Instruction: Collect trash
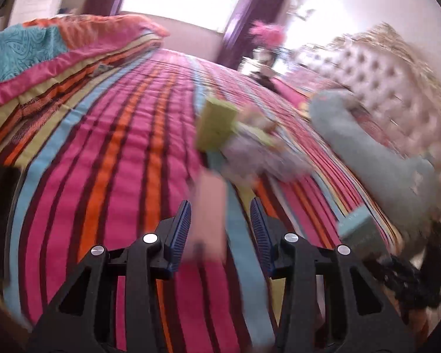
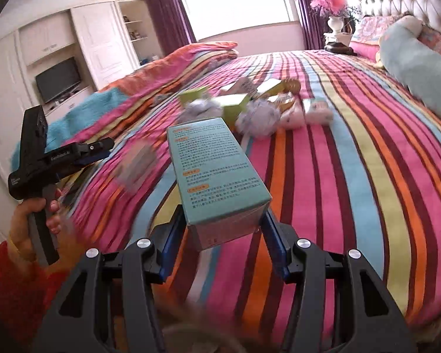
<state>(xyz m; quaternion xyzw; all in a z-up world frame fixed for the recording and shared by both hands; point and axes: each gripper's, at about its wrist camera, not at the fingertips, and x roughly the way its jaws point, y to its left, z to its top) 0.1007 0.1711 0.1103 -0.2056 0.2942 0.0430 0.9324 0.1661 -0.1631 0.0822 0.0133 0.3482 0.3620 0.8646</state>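
Bedroom, striped bed carries everything; window and purple curtains behind, tufted headboard at the far right corner.

Step in hand, as I read it: pickup done on both sides, carry-off phase
- right tongs clamped on the teal box, pads on both long sides, box sticking forward over the near edge of the bed
- left tongs narrowed around a blurred pinkish item; it touches the left pad, gap to the right pad, so can't tell whether it's really gripped. Too smeared to identify

Remaining trash pile sits mid-bed, toward the far edge

Count, right wrist view, blur limits it:
- boxes: 1 teal held, roughly 3 yellow-green in the pile
- crumpled paper wads: 2 clear, maybe more
- white packets: 2
- gold wrapper: 1
- tongs: 2

Next move calls for a bin, none in view. Judgement: keep both grips steady, find the bin, drop, return for the pile
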